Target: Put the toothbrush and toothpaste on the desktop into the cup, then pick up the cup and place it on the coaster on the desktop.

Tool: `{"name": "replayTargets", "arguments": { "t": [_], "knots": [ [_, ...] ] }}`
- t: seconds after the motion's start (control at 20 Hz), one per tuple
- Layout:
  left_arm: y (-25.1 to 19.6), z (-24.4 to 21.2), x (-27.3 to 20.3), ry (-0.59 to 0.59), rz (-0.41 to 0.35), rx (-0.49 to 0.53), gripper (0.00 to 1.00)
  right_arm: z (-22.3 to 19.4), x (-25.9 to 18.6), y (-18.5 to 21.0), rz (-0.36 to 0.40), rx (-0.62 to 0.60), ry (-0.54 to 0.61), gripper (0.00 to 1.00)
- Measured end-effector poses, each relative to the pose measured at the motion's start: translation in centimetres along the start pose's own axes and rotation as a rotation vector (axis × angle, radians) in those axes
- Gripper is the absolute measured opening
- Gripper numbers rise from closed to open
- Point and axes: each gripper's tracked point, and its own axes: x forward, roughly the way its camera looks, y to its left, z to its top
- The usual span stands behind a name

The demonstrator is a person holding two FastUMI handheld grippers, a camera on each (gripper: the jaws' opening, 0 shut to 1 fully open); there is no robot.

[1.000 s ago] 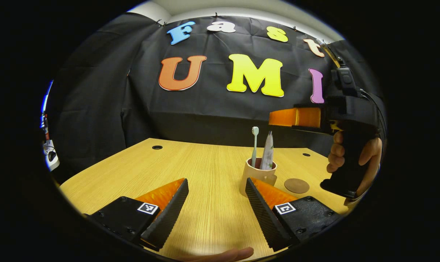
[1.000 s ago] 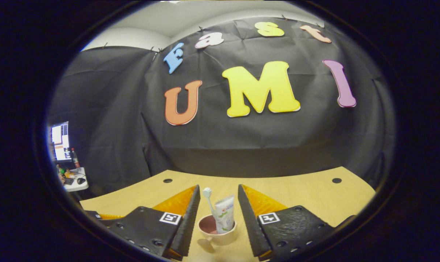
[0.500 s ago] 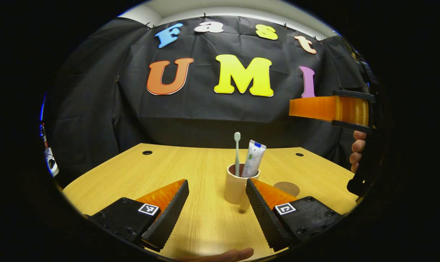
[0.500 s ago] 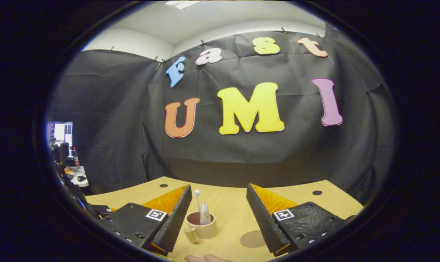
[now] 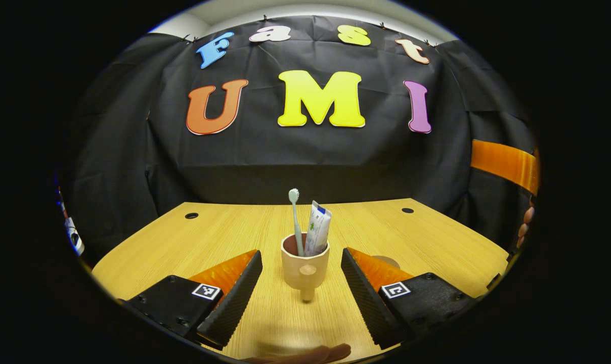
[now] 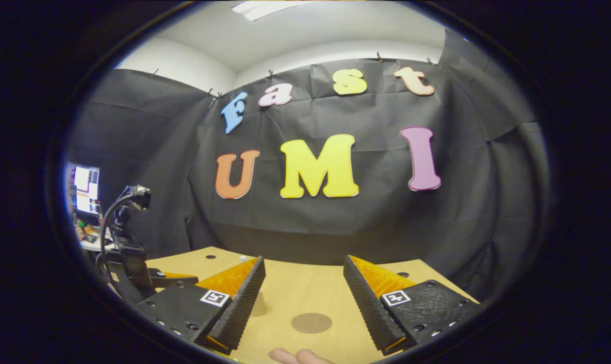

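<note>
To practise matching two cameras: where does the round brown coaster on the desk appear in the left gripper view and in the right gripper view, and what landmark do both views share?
Left gripper view: the coaster lies right of centre, partly hidden behind the left gripper's right-hand finger, to the right of the cup.
Right gripper view: the coaster lies low at centre, in full sight between the right gripper's open fingers.
Shared landmark: the wooden desk.

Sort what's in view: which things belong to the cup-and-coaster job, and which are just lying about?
Job:
cup, standing on the desk between the left gripper's open jaws
toothbrush and toothpaste, both in the cup
coaster, bare, ahead of the right gripper

Lying about:
desk
monitor and side table beyond the booth
</note>
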Motion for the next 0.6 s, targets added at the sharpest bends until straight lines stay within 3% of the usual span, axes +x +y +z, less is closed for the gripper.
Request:
{"name": "replayTargets", "arguments": {
  "t": [0.25,0.6],
  "knots": [
    [-1.2,-0.6,1.5,0.131,0.008,-0.001,0.99,-0.1,-2.0,-3.4,-0.041,-0.009,-0.024,0.94],
    [-0.3,-0.3,3.1,0.362,0.014,0.034,0.99,-1.4,-1.5,-5.0,-0.032,0.034,0.003,0.93]
  ]
}}
